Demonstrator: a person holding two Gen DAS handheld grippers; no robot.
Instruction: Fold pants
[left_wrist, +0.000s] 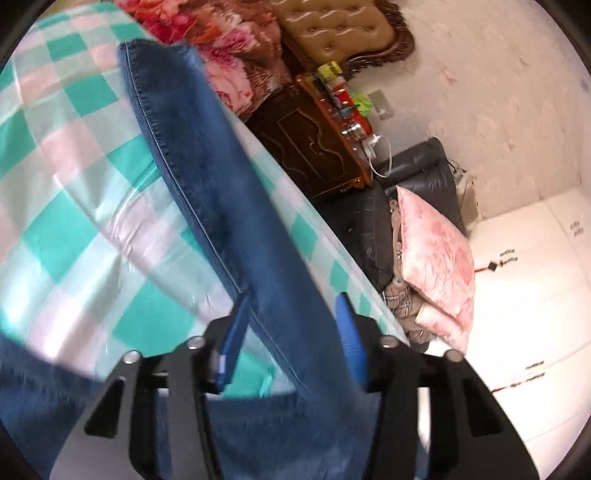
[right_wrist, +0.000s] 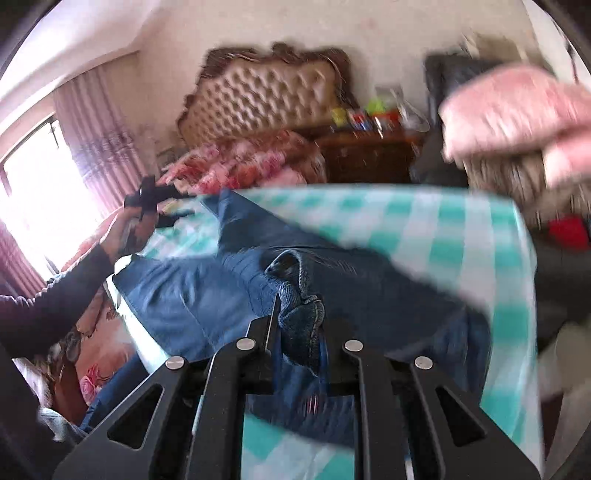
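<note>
Blue denim pants (right_wrist: 192, 295) lie spread on a bed with a teal, pink and white check sheet (right_wrist: 443, 229). My right gripper (right_wrist: 295, 306) is shut on a bunched fold of the denim, lifted a little off the sheet. In the left wrist view one pants leg (left_wrist: 207, 166) runs away from me to its hem at the upper left. My left gripper (left_wrist: 291, 306) straddles that leg with its blue pads (left_wrist: 232, 332) apart. Sheet shows between the left pad and the cloth. The right wrist view shows the left gripper (right_wrist: 159, 203) at the far left, in a hand with a dark sleeve.
A floral blanket (right_wrist: 251, 162) lies by the tufted headboard (right_wrist: 266, 99). A dark wooden nightstand (left_wrist: 310, 147) with small items stands beside the bed. Past the bed's edge are a black chair (left_wrist: 417, 173) with a pink cushion (left_wrist: 436, 251) and white floor (left_wrist: 535, 295).
</note>
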